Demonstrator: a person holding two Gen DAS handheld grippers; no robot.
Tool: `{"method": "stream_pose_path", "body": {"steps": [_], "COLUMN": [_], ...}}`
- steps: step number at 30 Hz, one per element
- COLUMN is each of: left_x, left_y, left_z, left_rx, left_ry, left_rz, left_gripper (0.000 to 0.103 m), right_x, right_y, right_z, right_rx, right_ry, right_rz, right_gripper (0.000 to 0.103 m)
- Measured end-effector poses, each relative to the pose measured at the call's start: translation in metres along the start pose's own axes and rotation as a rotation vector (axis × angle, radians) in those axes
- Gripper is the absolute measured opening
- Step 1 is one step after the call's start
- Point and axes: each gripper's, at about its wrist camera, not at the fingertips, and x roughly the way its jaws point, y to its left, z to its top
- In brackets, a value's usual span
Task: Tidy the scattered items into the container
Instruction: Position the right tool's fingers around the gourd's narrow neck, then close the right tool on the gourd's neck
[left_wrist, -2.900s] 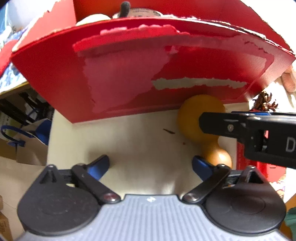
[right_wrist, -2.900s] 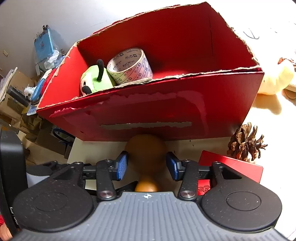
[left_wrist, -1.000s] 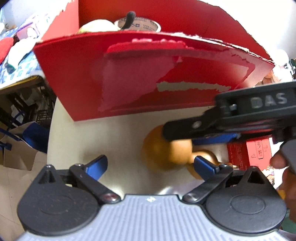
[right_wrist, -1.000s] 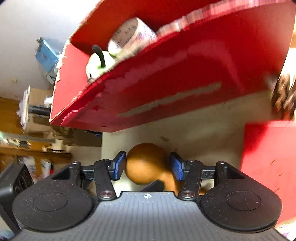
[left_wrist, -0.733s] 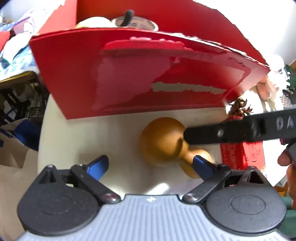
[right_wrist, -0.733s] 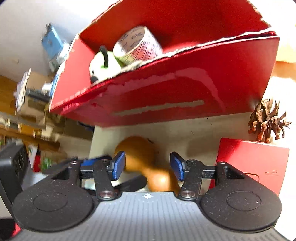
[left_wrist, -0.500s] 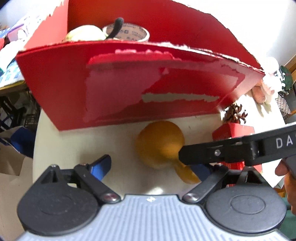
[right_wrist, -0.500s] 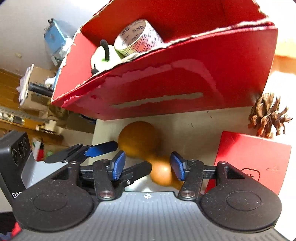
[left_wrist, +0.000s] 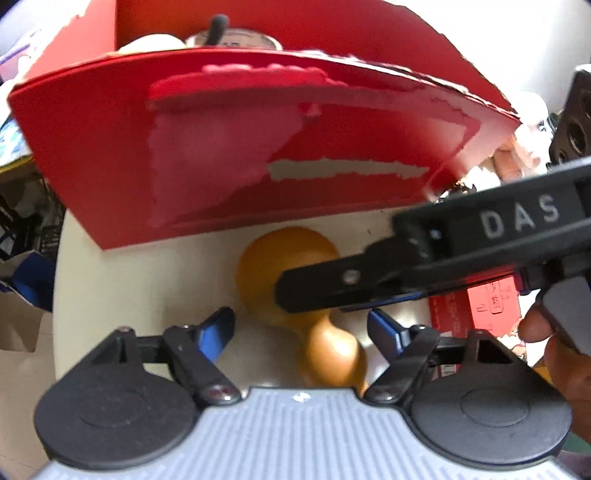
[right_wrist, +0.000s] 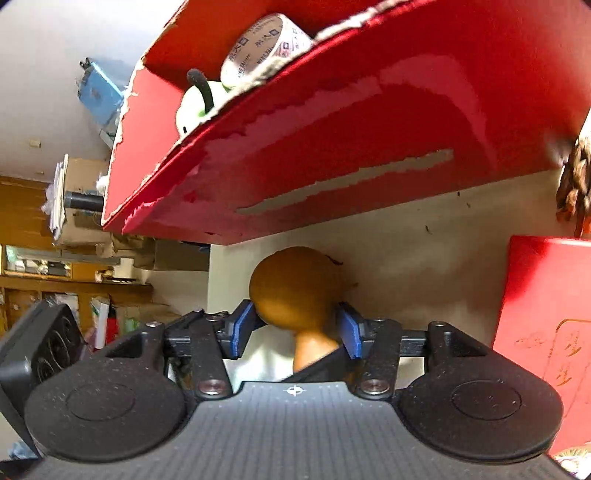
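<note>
An orange-brown gourd (right_wrist: 295, 284) lies on the cream table in front of the red cardboard box (right_wrist: 369, 129). My right gripper (right_wrist: 295, 329) is shut on its large bulb, with both blue pads pressed against its sides. From the left wrist view, the right gripper's black finger (left_wrist: 332, 284) crosses over the gourd (left_wrist: 273, 258). My left gripper (left_wrist: 301, 328) is open, and the gourd's small bulb lies between its fingertips, untouched. Inside the box (left_wrist: 221, 147) are a tape roll (right_wrist: 266, 44) and a green plush toy (right_wrist: 195, 107).
A flat red packet (right_wrist: 546, 332) lies on the table to the right, with a pine cone (right_wrist: 576, 184) behind it. A person's hand (left_wrist: 554, 350) holds the right gripper's handle. The table edge is on the left, with boxes and shelves beyond it.
My right gripper has shut its pads on the gourd's large bulb, after standing open around it. The gourd has slid towards my left gripper, so its small bulb now lies between the left fingertips.
</note>
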Motion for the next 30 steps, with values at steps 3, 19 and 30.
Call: {"method": "stream_pose_path", "body": {"steps": [3,19,30], "left_x": [-0.002,-0.003,-0.037], "left_y": [0.001,-0.012,-0.038], "left_z": [-0.002,-0.004,-0.002], "left_rx": [0.001,0.066,0.164], "left_ry": [0.001,0.019,-0.034], "left_rz": [0.0,-0.022,-0.03], "left_gripper": [0.075,0.032,0.031], "right_x": [-0.005,0.014,-0.008], "right_y": [0.008,0.02,0.042], "right_z": [-0.002,-0.003,-0.012], "right_rx": [-0.051,-0.123,-0.228], "right_ry": [-0.005,0.015,-0.032], "right_rz": [-0.038,-0.088,-0.08], "right_gripper": [0.058,0.047,0.041]}}
